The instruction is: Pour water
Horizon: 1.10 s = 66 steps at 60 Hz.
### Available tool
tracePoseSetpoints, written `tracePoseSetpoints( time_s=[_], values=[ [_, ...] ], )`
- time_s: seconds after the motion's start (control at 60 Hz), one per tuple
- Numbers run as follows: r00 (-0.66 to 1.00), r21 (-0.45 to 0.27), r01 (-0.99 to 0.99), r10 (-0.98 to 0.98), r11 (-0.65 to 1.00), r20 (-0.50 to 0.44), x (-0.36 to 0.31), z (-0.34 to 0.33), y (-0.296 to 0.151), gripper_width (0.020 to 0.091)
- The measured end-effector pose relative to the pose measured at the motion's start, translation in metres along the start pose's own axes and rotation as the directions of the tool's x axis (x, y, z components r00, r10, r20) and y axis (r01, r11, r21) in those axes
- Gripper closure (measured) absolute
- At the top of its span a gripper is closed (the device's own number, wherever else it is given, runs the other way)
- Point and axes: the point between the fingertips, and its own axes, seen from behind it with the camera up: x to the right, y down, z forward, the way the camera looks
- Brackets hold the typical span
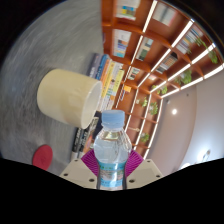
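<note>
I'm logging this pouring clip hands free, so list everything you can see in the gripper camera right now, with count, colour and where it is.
Water bottle: one, clear with a pale blue cap, between the gripper's fingers, tilted with the view.
Cup: one, cream, lying sideways in the view just beyond the bottle's cap, its opening toward the bottle.
Round object: one, red, on the grey surface beside the bottle, on the cup's side; too small to identify.
Bookshelves: one tall unit, orange-brown wood with lit rows, in the background past the cup.
Books: a row, mixed colours, behind the cup.
Gripper: one, magenta pads on both fingers, pressing on the bottle's sides.
</note>
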Motion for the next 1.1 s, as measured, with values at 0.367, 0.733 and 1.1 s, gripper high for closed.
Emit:
tracePoseSetpoints(
  time_s=[0.367,0.733,1.1],
  values=[
    [0.134,-0.169,-0.965,0.931,0.200,0.338,-0.009,-0.030,0.013,0.0817],
    [-0.311,-0.229,-0.940,0.912,-0.253,0.267,-0.050,-0.021,0.026,0.0818],
    [-0.324,-0.234,-0.934,0.919,-0.271,0.226,-0.097,-0.024,0.028,0.0803]
  ],
)
